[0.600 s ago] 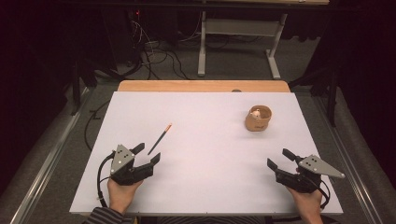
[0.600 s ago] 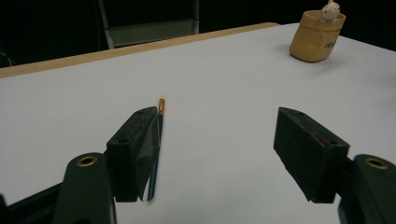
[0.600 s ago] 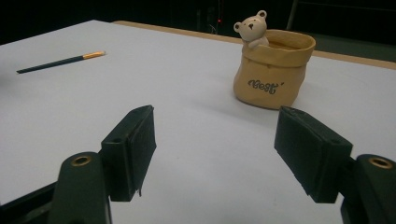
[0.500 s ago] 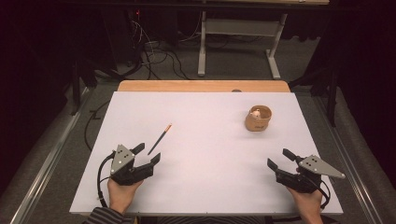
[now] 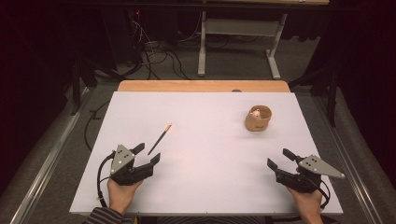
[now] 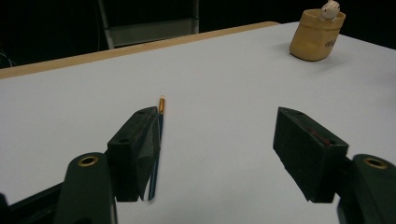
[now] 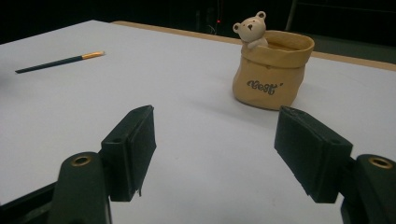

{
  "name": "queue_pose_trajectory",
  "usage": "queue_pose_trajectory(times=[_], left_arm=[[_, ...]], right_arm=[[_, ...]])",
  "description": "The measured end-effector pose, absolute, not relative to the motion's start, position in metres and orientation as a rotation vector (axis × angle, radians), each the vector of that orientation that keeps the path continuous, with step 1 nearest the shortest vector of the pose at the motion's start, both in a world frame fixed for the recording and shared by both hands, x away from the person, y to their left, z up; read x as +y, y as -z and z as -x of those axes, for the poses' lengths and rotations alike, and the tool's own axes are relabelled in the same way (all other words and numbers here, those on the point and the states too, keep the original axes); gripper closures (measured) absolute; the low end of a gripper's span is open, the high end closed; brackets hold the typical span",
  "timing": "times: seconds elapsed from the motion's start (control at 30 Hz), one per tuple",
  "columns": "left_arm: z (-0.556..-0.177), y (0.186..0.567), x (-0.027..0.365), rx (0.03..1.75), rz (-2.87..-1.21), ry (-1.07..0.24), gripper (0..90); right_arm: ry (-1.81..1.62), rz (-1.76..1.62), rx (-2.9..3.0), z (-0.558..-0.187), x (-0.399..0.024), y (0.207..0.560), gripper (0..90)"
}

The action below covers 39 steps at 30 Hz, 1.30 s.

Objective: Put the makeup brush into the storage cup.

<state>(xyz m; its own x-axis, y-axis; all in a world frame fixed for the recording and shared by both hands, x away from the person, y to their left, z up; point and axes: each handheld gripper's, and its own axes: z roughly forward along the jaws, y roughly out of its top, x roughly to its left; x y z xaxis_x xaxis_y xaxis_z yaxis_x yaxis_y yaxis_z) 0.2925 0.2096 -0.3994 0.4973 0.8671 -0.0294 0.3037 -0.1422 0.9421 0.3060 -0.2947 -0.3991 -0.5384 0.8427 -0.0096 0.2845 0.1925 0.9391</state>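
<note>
White table (image 5: 210, 154) in dark room, cables (image 5: 154, 51) behind

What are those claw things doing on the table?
A person holds a gripper in each hand over a white table. The left gripper has its jaws open and sits just short of a dark pencil with an orange end, which lies flat on the table. The right gripper is open too and holds nothing. Farther back stands a small tan pot shaped like a sack, with a little bear peeking over its rim. Nothing has been picked up yet.
</note>
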Motion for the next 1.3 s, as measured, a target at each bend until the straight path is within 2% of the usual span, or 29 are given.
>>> queue_pose_trajectory(times=[1.3], left_arm=[[-0.2995,0.396,0.208,1.011,-1.688,-0.667,32.5]], right_arm=[[-1.346,-1.051,1.933,-0.3073,-0.295,0.3994,31.3]])
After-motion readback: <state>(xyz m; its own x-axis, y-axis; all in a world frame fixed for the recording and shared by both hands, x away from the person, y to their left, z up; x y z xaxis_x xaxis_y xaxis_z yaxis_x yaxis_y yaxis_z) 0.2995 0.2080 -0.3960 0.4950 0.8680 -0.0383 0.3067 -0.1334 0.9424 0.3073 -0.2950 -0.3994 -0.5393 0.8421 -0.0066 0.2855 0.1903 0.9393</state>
